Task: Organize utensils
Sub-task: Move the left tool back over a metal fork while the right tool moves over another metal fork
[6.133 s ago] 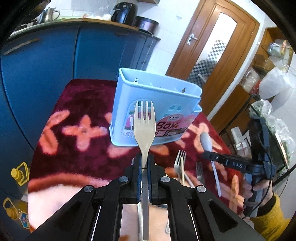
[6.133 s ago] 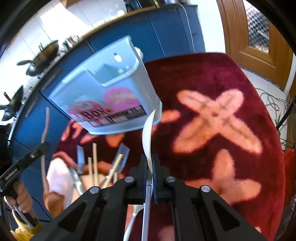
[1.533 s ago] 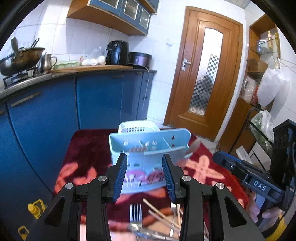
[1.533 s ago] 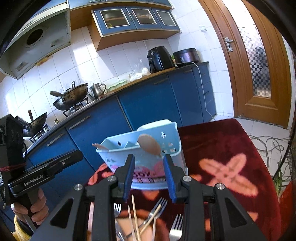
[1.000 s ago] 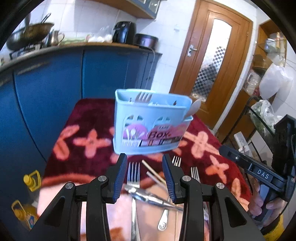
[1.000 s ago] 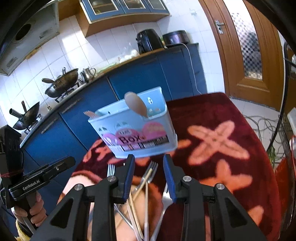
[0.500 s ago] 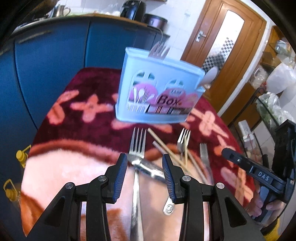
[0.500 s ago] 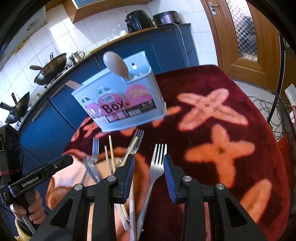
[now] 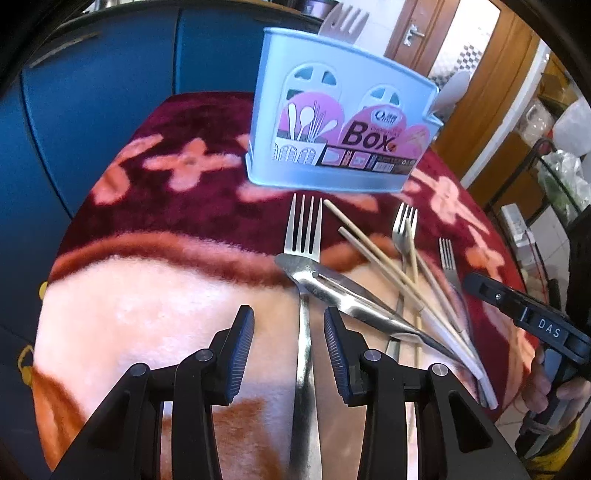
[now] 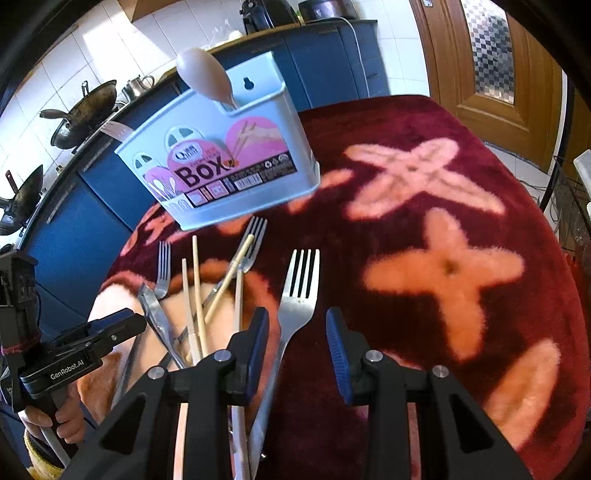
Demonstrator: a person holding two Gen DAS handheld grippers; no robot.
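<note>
Pale blue utensil box (image 9: 343, 122) upright on a dark red flowered cloth (image 10: 443, 229), a fork head (image 9: 345, 22) and a spoon bowl (image 10: 205, 79) sticking above its rim. Just in front of the box: loose forks, chopsticks (image 9: 373, 251) and a flat steel piece, crossed in a heap. Left gripper (image 9: 289, 325) jaws apart, empty, straddling one steel fork (image 9: 303, 258) handle without touching. Right gripper (image 10: 295, 325) jaws apart, empty, over another fork (image 10: 299, 291) at the heap's edge. Bare cloth right of that fork, out to the table's rim.
</note>
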